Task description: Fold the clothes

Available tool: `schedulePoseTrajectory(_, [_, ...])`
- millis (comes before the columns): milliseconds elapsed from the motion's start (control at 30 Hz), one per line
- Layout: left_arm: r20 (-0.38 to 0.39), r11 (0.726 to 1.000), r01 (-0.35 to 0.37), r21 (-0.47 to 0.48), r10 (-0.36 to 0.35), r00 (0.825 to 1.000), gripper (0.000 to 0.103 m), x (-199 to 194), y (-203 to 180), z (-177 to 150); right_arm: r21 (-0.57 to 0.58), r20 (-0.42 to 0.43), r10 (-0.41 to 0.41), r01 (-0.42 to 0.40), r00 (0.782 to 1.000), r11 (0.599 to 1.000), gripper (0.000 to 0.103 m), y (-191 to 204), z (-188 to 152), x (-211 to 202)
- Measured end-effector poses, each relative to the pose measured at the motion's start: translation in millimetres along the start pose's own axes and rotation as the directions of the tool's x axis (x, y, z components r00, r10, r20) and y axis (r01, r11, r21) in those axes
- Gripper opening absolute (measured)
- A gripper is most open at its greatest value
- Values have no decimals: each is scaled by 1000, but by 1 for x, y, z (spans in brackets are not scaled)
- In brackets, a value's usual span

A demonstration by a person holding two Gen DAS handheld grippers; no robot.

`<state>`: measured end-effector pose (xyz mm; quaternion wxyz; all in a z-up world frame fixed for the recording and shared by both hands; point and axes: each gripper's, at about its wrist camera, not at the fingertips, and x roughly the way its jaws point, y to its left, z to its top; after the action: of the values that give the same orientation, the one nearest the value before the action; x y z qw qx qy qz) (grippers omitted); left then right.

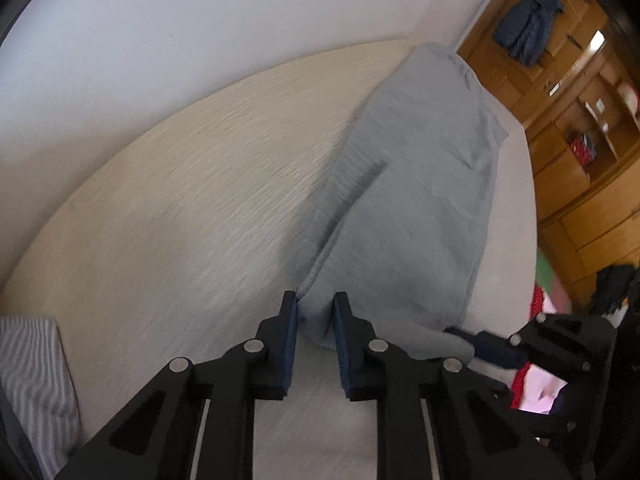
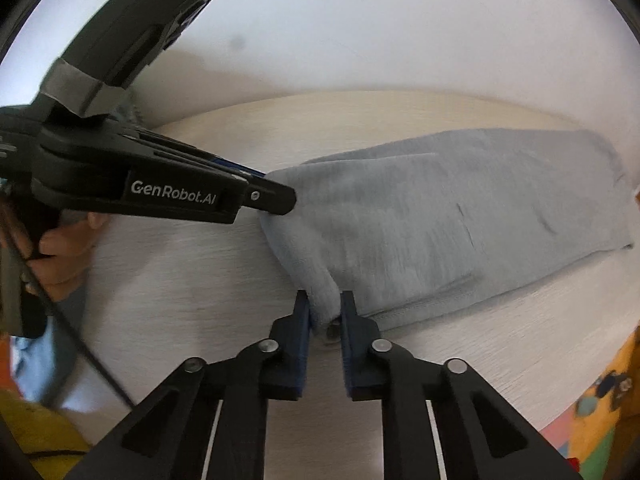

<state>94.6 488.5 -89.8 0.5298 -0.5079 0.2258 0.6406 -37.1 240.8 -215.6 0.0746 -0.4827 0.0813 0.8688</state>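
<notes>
Grey garment (image 1: 408,208) lies flat on the pale wood worktop (image 1: 180,208), folded into 1 long strip. Left wrist view: long axis runs from 6 o'clock up toward 1 o'clock, far end near the wall. Right wrist view: it stretches from 6 toward 3 o'clock. Left gripper (image 1: 316,320) pinches the near corner of the fabric; right gripper (image 2: 325,312) is clamped on the other near corner. 2 grippers sit close together at the same short end.

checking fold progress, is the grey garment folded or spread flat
Partly folded: the grey garment lies doubled lengthwise on the table, layered edges visible. Both tools pinch its near end.
</notes>
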Motion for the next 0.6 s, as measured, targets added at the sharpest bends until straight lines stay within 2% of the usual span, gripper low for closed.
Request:
schedulePoseTrajectory(133, [0,1000,0,-30,0,1000,14,-17,3,-17,-39,7,102,-101,995,994,12,5,-6,-23])
schedulePoseTrajectory(267, [-6,995,25,-98,-26,1000,14,-40,10,-37,-54,16,207,-206,978,977,12,2,-10,-46])
schedulePoseTrajectory(433, [19,989,43,-140,-40,999,14,-66,6,-48,-83,33,266,-262,963,961,12,-10,-11,-68])
schedulePoseTrajectory(533, [39,983,63,-175,-57,998,14,-73,2,-38,-55,62,320,-317,945,947,12,-21,-12,-78])
schedulePoseTrajectory(600, [65,983,68,-171,-58,996,14,-80,-2,-30,-23,91,372,-372,924,928,12,-40,-9,-87])
